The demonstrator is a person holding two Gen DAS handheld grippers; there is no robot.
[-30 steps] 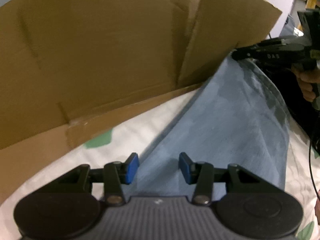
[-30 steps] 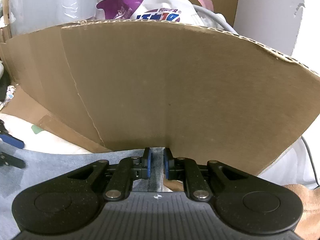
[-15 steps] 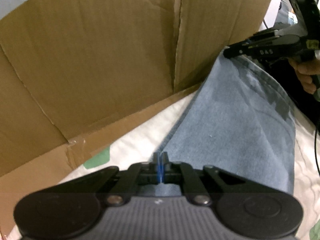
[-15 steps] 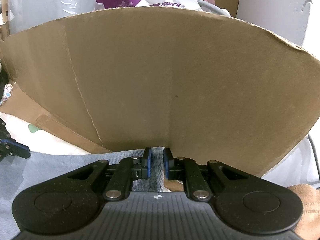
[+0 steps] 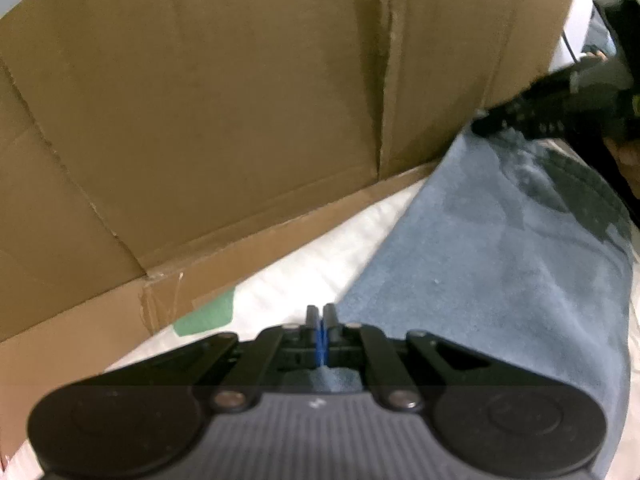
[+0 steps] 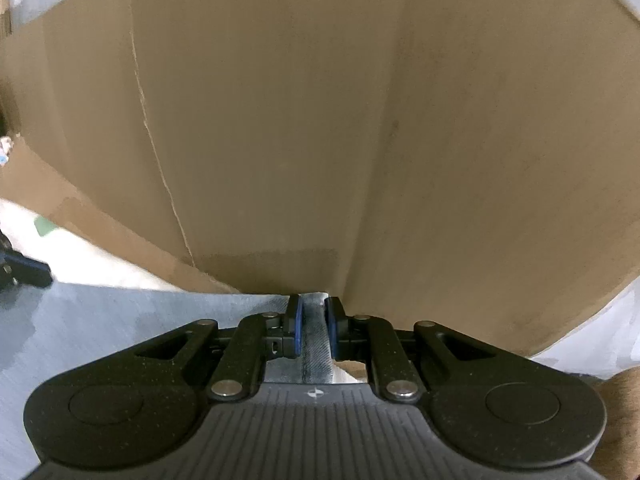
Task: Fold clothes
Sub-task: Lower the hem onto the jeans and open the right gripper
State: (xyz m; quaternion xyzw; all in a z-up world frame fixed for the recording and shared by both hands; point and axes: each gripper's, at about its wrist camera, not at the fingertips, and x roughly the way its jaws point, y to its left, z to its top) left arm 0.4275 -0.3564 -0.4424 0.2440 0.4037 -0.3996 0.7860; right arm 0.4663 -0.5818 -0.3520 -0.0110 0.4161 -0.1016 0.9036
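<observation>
Light blue jeans (image 5: 500, 280) lie stretched over a white quilt (image 5: 320, 256). My left gripper (image 5: 320, 316) is shut on one end of the denim, and a fold of cloth bunches behind its blue pads. In the right wrist view my right gripper (image 6: 313, 308) is shut on a stitched edge of the jeans (image 6: 314, 344). From there the cloth spreads away to the left (image 6: 100, 320). The right gripper (image 5: 540, 116) also shows blurred in the left wrist view, at the far end of the jeans. The left gripper (image 6: 20, 272) appears at the left edge of the right wrist view.
A tall brown cardboard wall (image 5: 240, 100) stands just behind the quilt and fills most of the right wrist view (image 6: 280, 120). The quilt has a green patch (image 5: 208, 316). A hand (image 5: 624, 156) holds the right gripper.
The left gripper went from open to shut on the denim end. Since then both grippers have moved closer to the cardboard wall, still holding the jeans.
</observation>
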